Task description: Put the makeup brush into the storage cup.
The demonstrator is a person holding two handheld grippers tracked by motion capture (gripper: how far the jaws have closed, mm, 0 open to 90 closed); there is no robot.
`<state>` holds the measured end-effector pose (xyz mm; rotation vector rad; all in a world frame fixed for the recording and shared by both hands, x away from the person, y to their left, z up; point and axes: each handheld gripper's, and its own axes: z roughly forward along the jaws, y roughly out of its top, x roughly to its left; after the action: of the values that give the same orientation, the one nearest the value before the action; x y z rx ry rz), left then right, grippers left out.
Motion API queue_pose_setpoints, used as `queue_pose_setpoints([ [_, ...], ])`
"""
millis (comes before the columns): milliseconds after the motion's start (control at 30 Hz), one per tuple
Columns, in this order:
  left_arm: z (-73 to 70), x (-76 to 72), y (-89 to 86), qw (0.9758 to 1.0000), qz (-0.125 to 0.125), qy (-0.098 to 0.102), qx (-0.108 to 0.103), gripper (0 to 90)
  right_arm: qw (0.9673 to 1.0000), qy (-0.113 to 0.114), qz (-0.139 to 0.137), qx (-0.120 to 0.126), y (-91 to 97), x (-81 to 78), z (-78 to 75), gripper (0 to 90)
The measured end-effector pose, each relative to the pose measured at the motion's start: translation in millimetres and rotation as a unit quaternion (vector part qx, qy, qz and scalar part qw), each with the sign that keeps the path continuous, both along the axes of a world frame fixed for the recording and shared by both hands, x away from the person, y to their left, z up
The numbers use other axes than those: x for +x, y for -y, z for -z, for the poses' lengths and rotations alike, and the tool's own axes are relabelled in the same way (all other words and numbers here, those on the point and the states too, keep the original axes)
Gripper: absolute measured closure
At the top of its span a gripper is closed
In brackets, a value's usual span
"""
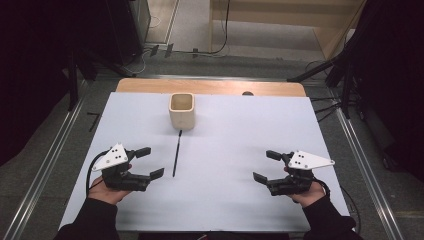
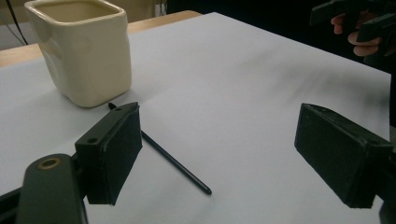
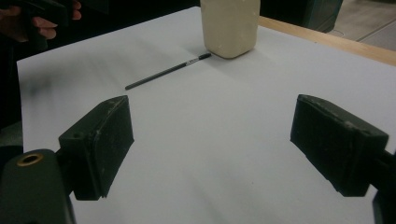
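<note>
While both hand-held grippers, left hand-held gripper (image 1: 150,162) and right hand-held gripper (image 1: 266,166), hover empty with jaws apart, we judge the pickup unstarted: next the left reaches to its two o'clock for the pen (image 1: 176,153) lying at six o'clock of the cup (image 1: 181,111).

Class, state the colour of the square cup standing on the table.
Cream, plain and unpatterned: the cup shows best in the left gripper view.

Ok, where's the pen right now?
In the high view the pen lies flat on the white table, left of centre, just before the cream cup.
</note>
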<state>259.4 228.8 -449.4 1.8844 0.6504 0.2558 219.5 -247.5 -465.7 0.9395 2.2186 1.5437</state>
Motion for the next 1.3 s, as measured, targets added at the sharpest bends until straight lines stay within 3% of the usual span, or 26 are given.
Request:
queue_pose_setpoints([
  [67, -0.2, 1.1, -0.6, 0.9999, -0.002, -0.014, -0.003, 15.9, 1.0, 0.0, -0.002, -0.002, 0.1, 0.2, 0.3, 14.3],
  [233, 0.5, 2.5, -1.9, 0.9998, -0.006, -0.02, -0.007, 16.2, 0.9999, -0.013, -0.002, -0.008, -0.1, 1.6, 2.6, 14.1],
  [400, 0.7, 2.4, -2.5, 0.9997, -0.013, -0.021, -0.003, 16.2, 0.9997, -0.005, 0.001, -0.024, -0.5, 1.4, 3.5, 13.9],
  [600, 0.0, 2.4, 0.4, 0.9991, -0.005, -0.041, 0.002, 16.0, 0.9991, -0.021, -0.004, -0.035, -0.9, 1.6, 3.9, 13.9],
  [767, -0.4, 3.4, 0.3, 0.9987, -0.012, -0.048, 0.006, 15.8, 0.9983, -0.027, -0.007, -0.051, -1.0, 2.1, 5.0, 14.0],
  [933, -0.6, 5.0, 0.1, 0.9976, -0.017, -0.066, 0.001, 15.9, 0.9966, -0.027, -0.01, -0.078, -1.8, 2.4, 6.8, 14.9],
  [1033, -0.7, 5.9, 1.3, 0.9969, -0.025, -0.073, 0.013, 15.9, 0.9945, -0.029, -0.012, -0.1, -2.6, 2.8, 9.0, 14.9],
  [1067, -0.7, 6.1, 1.7, 0.9968, -0.026, -0.073, 0.015, 15.8, 0.9929, -0.037, -0.014, -0.112, -3.3, 3.3, 11.2, 15.0],
  [1300, -1.4, 5.7, 3.8, 0.9969, -0.034, -0.065, 0.031, 16.2, 0.9897, -0.054, -0.017, -0.132, -5.4, 4.6, 16.8, 15.0],
])
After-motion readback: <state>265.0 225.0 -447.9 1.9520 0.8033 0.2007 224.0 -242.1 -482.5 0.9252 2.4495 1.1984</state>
